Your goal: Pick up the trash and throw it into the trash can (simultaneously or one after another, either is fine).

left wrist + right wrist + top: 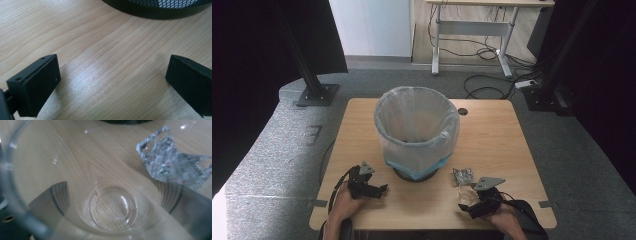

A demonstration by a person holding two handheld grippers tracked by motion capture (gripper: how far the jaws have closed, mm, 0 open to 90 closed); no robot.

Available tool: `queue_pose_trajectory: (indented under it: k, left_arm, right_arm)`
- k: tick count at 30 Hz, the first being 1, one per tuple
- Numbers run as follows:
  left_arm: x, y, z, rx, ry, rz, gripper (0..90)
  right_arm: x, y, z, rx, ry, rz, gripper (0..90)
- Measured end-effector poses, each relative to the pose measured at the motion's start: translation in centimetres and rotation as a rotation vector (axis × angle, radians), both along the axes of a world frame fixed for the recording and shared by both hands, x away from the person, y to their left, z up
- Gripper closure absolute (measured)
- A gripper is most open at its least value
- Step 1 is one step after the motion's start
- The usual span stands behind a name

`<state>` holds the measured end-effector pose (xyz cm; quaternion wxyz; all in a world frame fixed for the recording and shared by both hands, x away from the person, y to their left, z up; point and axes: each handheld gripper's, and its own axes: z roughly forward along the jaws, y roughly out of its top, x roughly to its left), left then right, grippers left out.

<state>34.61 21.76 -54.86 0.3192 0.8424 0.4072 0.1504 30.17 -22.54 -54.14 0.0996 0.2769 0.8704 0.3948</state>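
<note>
A black mesh wastebasket (417, 131) lined with a pale plastic bag stands mid-table; its dark base (160, 11) fills the top of the left gripper view. My left gripper (381, 190) (112, 72) rests low over bare wood just in front and left of the basket, jaws wide open with nothing between them. A clear plastic cup (112, 205) sits between the jaws of my right gripper (468, 196) (115, 195), which press on its sides; I look into its mouth. A crumpled silver blister pack (463, 176) (172, 162) lies on the table just beyond the cup.
The wooden table (492, 130) has a cable hole (462, 111) behind the basket. Grey carpet surrounds it, with black stand bases (316, 94) at the back left and right. A desk with cables (472, 50) stands farther off.
</note>
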Motion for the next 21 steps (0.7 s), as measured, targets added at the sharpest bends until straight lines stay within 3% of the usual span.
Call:
queue_pose_trajectory:
  k: [6,7,11,21]
  left_arm:
    - [0.01,0.00,0.00,0.000,0.000,-0.001,0.0]
    - [0.02,0.00,0.00,0.000,0.000,-0.001,0.0]
    - [0.03,0.00,0.00,-0.001,0.000,-0.002,0.0]
    - [0.04,0.01,0.00,0.000,0.000,-0.004,0.0]
  right_arm:
    - [0.06,0.11,-0.06,-0.013,-0.009,0.002,15.0]
    - [0.08,0.14,-0.09,-0.014,-0.002,0.013,22.3]
    - [0.07,0.23,-0.13,-0.020,0.009,0.038,35.6]
    - [0.11,-0.14,0.80,0.001,-0.004,0.016,40.8]
